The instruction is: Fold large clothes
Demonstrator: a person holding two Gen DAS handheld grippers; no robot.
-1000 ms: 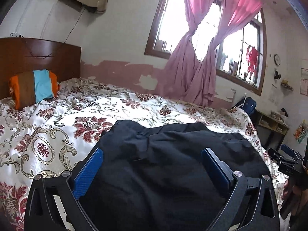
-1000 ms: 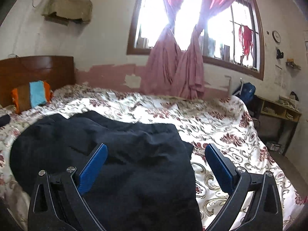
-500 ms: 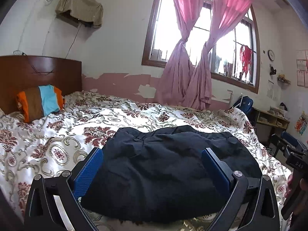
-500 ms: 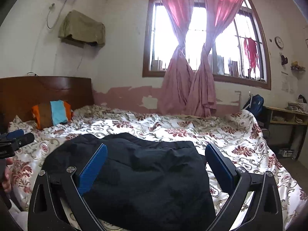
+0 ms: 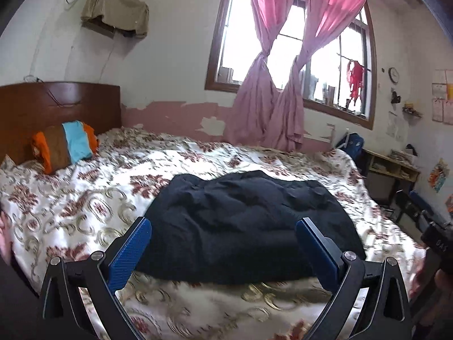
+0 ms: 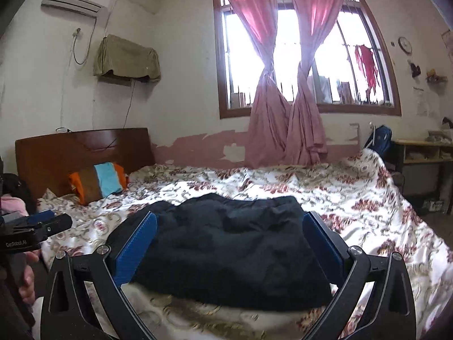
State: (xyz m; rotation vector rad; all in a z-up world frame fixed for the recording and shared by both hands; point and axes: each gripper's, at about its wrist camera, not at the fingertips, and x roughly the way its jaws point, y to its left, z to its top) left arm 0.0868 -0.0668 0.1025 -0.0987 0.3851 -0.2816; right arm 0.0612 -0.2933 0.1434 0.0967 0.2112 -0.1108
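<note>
both grippers, left gripper [image 5: 223, 243] and right gripper [image 6: 229, 238], have drawn back, level, spread wide, empty above the folded black garment [image 5: 243, 221].

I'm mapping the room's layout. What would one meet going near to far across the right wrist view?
Folded dark navy garment → floral white-and-red bedspread → knotted pink curtains → wooden-framed window.
</note>
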